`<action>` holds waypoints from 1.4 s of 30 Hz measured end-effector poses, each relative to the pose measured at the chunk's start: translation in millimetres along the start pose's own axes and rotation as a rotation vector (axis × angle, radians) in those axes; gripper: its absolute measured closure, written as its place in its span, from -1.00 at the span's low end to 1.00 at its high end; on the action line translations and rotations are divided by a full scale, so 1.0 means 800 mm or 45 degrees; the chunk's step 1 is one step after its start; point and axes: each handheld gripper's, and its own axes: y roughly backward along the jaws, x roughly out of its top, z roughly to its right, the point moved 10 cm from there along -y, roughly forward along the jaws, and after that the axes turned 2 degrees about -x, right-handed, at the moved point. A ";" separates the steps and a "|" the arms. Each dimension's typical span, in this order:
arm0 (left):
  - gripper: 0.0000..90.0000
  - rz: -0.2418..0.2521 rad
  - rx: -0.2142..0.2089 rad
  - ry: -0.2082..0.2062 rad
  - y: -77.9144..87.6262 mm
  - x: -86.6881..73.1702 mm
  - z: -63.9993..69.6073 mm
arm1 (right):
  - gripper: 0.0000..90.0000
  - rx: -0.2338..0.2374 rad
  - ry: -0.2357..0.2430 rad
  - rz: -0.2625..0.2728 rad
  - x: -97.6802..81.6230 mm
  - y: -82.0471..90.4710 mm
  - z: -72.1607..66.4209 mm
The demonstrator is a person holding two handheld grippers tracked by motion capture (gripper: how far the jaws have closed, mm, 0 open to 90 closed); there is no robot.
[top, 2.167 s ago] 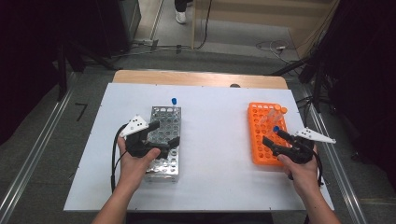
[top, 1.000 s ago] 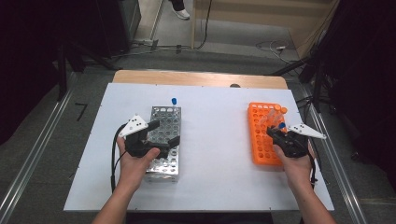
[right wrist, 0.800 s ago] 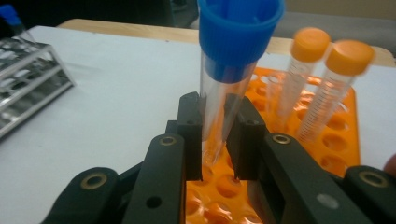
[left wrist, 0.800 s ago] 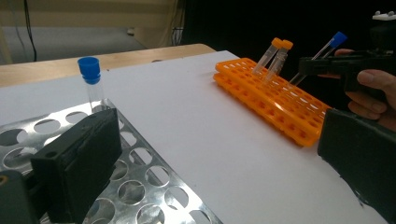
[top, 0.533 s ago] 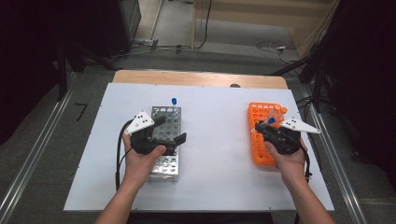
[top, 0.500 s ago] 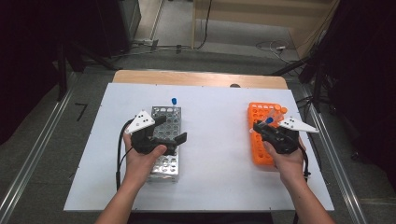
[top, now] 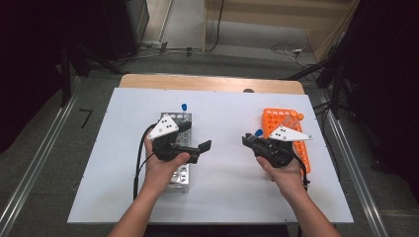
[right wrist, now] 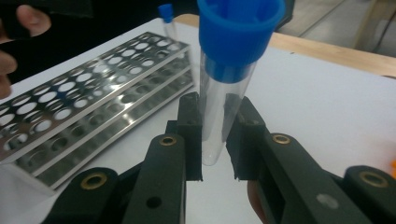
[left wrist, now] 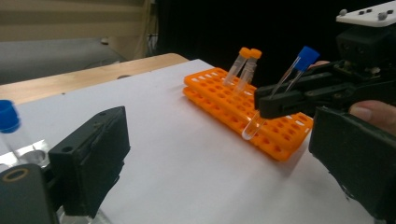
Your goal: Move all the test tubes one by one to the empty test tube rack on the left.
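Metal rack (top: 176, 148) sits left on the surface (top: 222, 197), plastic rack (top: 289, 133) right, held tube (right wrist: 224, 93) between them.

Black tongs (top: 205, 146) with brass-ringed screw holes, white three-cornered top plates, trailing black cables; bare forearms.

My work lies on a white sheet (top: 227, 197), with a strip of wooden tabletop (top: 207, 83) showing along its twelve o'clock edge. Beyond that, cables (top: 197, 49) trail over the floor (top: 188, 24). Metal rails (top: 37, 163) run at nine and three o'clock.
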 end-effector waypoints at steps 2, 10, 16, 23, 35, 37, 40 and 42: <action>-0.78 -0.004 -0.032 -0.003 -0.003 -0.001 0.008 | 0.65 0.023 0.012 -0.009 -0.002 -0.001 -0.009; -0.47 -0.028 -0.127 -0.028 -0.014 -0.004 0.036 | 0.65 0.107 0.041 -0.030 -0.007 -0.006 -0.037; -0.20 -0.054 -0.157 -0.053 -0.022 -0.008 0.049 | 0.65 0.158 0.063 -0.065 -0.015 -0.012 -0.053; 0.06 -0.099 -0.215 -0.083 -0.031 -0.017 0.063 | 0.65 0.216 0.101 -0.095 -0.020 -0.016 -0.073; 0.43 -0.137 -0.310 -0.111 -0.043 -0.024 0.083 | 0.65 0.281 0.142 -0.120 -0.024 -0.020 -0.096; 0.51 -0.139 -0.317 -0.114 -0.044 -0.024 0.083 | 0.65 0.284 0.146 -0.121 -0.024 -0.020 -0.097; 0.54 -0.134 -0.318 -0.124 -0.044 -0.024 0.084 | 0.65 0.292 0.144 -0.120 -0.024 -0.019 -0.099; 0.57 -0.124 -0.321 -0.140 -0.043 -0.023 0.084 | 0.65 0.301 0.142 -0.118 -0.023 -0.018 -0.099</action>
